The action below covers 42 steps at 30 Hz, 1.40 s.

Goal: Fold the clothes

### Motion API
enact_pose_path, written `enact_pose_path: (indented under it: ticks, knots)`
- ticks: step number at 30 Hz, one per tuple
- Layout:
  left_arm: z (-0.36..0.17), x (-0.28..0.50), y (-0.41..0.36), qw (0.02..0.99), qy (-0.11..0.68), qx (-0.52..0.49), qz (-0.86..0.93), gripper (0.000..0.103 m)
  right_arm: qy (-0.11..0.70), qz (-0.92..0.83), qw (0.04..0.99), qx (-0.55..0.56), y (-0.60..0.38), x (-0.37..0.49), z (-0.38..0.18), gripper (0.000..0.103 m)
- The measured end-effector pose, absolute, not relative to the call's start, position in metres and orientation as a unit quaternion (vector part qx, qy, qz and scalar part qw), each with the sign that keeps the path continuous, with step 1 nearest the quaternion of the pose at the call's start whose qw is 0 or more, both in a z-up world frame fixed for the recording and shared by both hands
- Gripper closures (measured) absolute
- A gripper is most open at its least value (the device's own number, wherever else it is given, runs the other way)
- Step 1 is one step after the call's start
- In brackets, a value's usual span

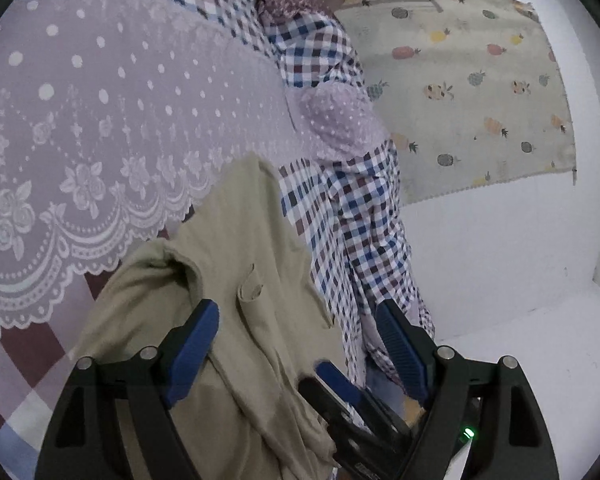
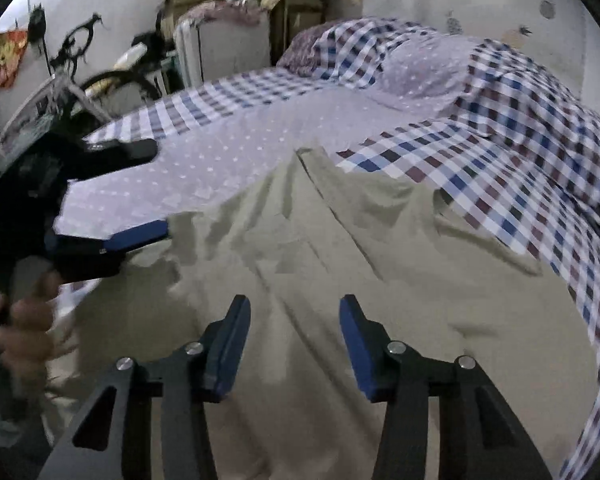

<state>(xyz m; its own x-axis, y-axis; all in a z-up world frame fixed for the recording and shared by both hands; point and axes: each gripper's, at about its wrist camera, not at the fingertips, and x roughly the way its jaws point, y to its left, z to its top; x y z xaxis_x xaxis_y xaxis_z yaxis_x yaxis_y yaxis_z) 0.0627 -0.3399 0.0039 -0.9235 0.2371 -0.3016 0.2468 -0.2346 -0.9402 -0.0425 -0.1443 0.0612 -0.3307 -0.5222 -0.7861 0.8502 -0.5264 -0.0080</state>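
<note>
While the beige garment point(image 2: 300, 240) lies rumpled on the bed point(image 1: 100, 100), a loose layer could slip or bunch in any fold

Just beside the garment, the checked sheet point(image 2: 520, 152) could get pinched in with it. The left hand-held gripper point(image 1: 296, 320) hovers over the garment's edge, pads apart with cloth between them; whether they grip is unclear. The right hand-held gripper point(image 2: 294, 332) points across the garment toward the pillow point(image 2: 428, 64), fingers apart, holding nothing. A person's hand point(image 2: 24, 320) holds the left one's handle, off the garment's left edge
</note>
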Motion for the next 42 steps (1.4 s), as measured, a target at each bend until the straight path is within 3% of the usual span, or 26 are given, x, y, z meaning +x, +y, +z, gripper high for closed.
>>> enact_pose_path:
  ticks: [7, 11, 15, 26, 35, 42]
  knots:
    - [0.0, 0.07, -0.344, -0.006, 0.64, 0.184, -0.746, 0.019, 0.23, -0.772, 0.422, 0.415, -0.165, -0.068, 0.031, 0.057]
    - [0.0, 0.072, -0.344, -0.008, 0.641, 0.184, -0.745, 0.019, 0.191, -0.761, 0.439, 0.438, -0.162, -0.089, 0.029, 0.056]
    - [-0.001, 0.071, -0.345, -0.006, 0.644, 0.185, -0.742, 0.019, 0.16, -0.716, 0.492, 0.468, -0.163, -0.102, 0.025, 0.055]
    - [-0.001, 0.07, -0.345, 0.003, 0.645, 0.181, -0.743, 0.019, 0.174, -0.621, 0.612, 0.458, -0.175, -0.073, 0.047, 0.056]
    - [-0.002, 0.07, -0.345, 0.004, 0.645, 0.181, -0.742, 0.019, 0.182, -0.692, 0.516, 0.471, -0.179, -0.126, 0.027, 0.051]
    - [-0.003, 0.068, -0.346, 0.004, 0.645, 0.183, -0.742, 0.019, 0.182, -0.667, 0.554, 0.465, -0.19, -0.119, 0.024, 0.052]
